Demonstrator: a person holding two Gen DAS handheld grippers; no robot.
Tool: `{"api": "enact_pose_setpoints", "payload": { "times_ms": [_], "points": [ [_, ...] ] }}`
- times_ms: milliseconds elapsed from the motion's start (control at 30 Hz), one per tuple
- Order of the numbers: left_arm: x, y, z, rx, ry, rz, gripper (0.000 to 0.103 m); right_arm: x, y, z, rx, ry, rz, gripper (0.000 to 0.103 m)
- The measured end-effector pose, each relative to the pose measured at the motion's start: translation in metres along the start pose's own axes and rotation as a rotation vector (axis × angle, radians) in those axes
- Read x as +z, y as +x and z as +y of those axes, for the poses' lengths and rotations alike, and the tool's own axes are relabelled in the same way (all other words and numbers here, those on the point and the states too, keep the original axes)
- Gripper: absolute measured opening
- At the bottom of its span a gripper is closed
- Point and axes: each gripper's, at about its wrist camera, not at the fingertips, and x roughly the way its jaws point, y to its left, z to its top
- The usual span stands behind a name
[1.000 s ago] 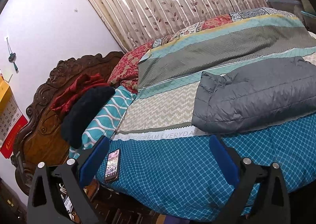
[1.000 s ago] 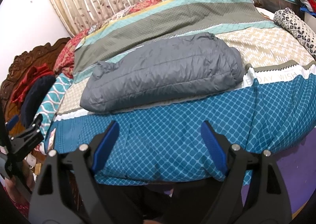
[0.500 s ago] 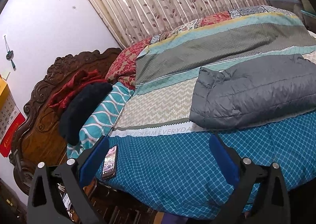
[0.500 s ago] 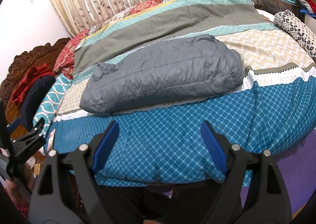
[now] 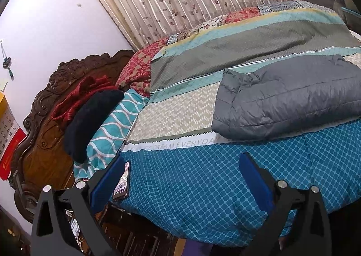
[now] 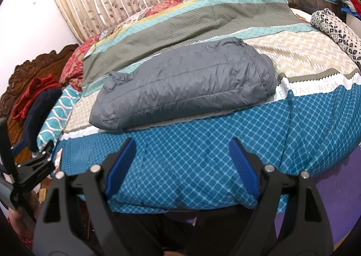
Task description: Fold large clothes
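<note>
Lying folded on the bed [image 6: 203,161], well ahead of both grippers: grey jacket [image 6: 187,84], its right end running off the left view. Left gripper [image 5: 182,177] and right gripper [image 6: 182,161] are hovering, fingers apart, holding nothing. Phone [image 5: 121,180] now sitting partly behind a left finger.

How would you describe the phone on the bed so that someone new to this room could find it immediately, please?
Start at the carved wooden headboard and follow the bed's near edge along the blue diamond-patterned quilt. At that corner, just below the teal wavy pillow, lies the phone. It is the only flat, hard, dark item there, its screen showing a picture.
</note>
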Motion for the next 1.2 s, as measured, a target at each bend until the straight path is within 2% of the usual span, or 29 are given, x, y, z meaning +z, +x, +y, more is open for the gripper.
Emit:
{"api": "enact_pose_setpoints", "payload": {
  "times_ms": [400,1200],
  "points": [
    [-0.006,0.005,-0.003,-0.050,-0.008,0.043,0.076,-0.002,0.001,-0.001,-0.003,0.002,0.001,0.081],
    [-0.013,0.008,-0.009,-0.091,-0.004,0.074,0.076,-0.008,0.005,-0.001,-0.006,-0.001,0.009,0.081]
  ]
}}
